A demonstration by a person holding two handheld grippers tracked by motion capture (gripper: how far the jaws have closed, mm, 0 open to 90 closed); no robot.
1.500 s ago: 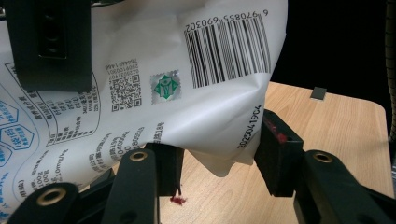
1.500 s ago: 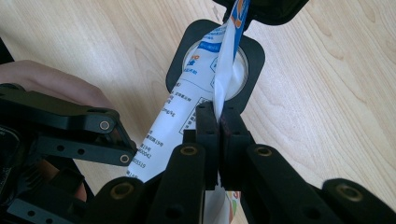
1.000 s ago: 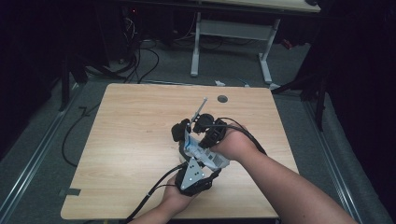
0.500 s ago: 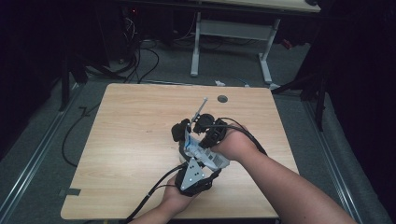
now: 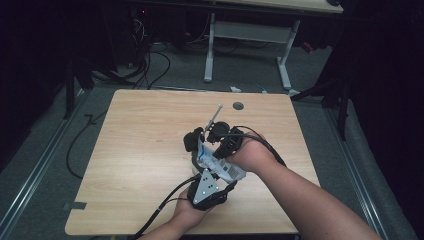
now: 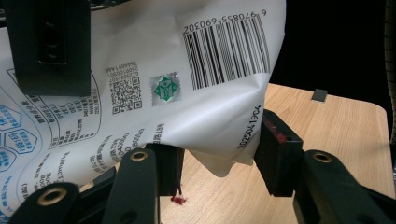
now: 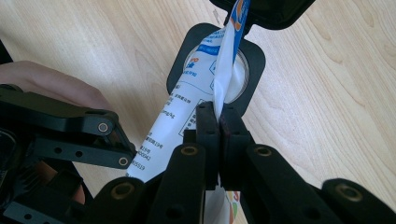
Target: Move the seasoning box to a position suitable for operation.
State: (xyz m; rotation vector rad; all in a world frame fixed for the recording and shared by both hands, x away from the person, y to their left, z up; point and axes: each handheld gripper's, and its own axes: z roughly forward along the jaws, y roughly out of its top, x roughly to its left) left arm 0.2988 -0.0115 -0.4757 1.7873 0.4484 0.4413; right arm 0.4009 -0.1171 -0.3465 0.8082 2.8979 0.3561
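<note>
Near the tabletop's (image 5: pixel 125 150) front edge, your right tool (image 7: pixel 218 122) pinches the pouch's (image 6: pixel 187 93) thin seam shut. Your left tool (image 6: pixel 219 161) grips its lower body half-open (keep both steady); pull apart slowly.

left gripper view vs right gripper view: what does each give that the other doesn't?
Left gripper view alone: the pouch's printed back, with barcode, QR code and green seal, plus a red smear on the table.
Right gripper view alone: the right gripper pinched shut on the pouch's thin edge, and a black square-framed ring on the wood behind it.
Both: the same white pouch, held over the wooden tabletop.
</note>
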